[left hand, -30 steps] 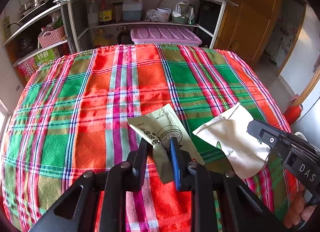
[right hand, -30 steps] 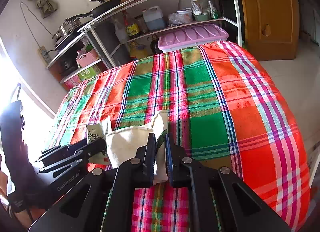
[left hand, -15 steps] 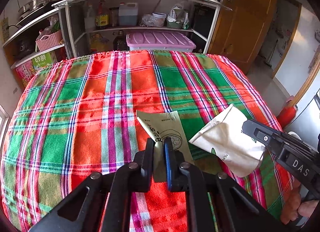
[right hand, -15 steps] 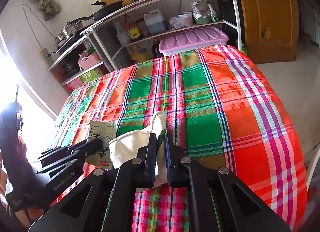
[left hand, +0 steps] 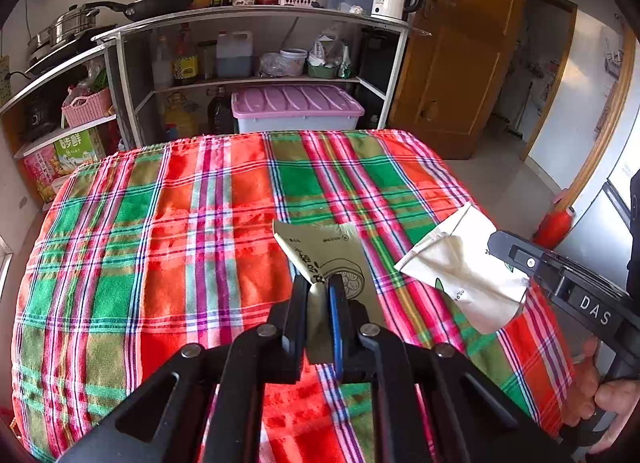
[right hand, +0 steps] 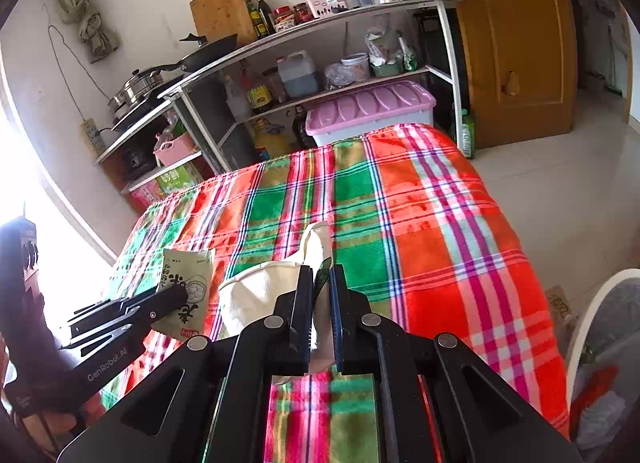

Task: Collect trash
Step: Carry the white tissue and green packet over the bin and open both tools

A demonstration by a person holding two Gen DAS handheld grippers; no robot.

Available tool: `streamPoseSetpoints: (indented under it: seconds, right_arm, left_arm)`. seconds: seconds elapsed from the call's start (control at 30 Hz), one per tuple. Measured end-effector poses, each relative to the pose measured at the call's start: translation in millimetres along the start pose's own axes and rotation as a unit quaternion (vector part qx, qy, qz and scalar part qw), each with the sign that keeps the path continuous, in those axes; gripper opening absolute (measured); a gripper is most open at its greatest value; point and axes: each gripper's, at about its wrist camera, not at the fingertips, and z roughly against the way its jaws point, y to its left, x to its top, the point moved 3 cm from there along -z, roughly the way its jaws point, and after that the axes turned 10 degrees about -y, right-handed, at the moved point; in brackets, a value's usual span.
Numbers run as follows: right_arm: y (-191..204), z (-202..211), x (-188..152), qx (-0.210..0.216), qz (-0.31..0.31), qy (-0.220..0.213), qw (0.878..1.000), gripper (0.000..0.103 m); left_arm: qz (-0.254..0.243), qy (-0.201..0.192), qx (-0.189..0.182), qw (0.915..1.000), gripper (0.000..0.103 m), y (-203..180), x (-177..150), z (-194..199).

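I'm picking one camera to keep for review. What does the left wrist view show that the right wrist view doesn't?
Only the left view: a red cylinder on the floor by the doorway. Only the right view: a bin with a white rim beside the table, and a green bottle. Both: the plaid tablecloth, the green packet and the white pouch, each pinched between fingers.

Both views are bright with daylight. In the right wrist view a window (right hand: 16,183) at the left edge is burnt out to pure white, and the glare washes over the near left corner of the plaid cloth (right hand: 432,247). The red squares of the cloth look over-saturated. Small soft shadows lie under the white bag (left hand: 464,267). The fisheye lens bends the shelf rack (left hand: 256,19) and door frame into curves, and the picture corners go black. Focus is sharp in the middle, slightly soft toward the edges.
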Motion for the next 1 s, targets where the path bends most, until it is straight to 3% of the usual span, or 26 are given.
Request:
streamPoseSetpoints:
  seconds: [0.53, 1.0]
  right_arm:
    - [-76.2, 96.1, 3.5, -0.065, -0.042, -0.060, 0.995, 0.008]
    - [-180.7, 177.8, -14.6, -0.158, -0.098, -0.089, 0.979, 0.008]
  left_arm:
    - [-0.060, -0.023, -0.071, 0.9954, 0.011, -105.1, 2.6, 28.5]
    - [-0.119, 0.007, -0.163, 0.9794, 0.011, -234.3, -19.6, 15.9]
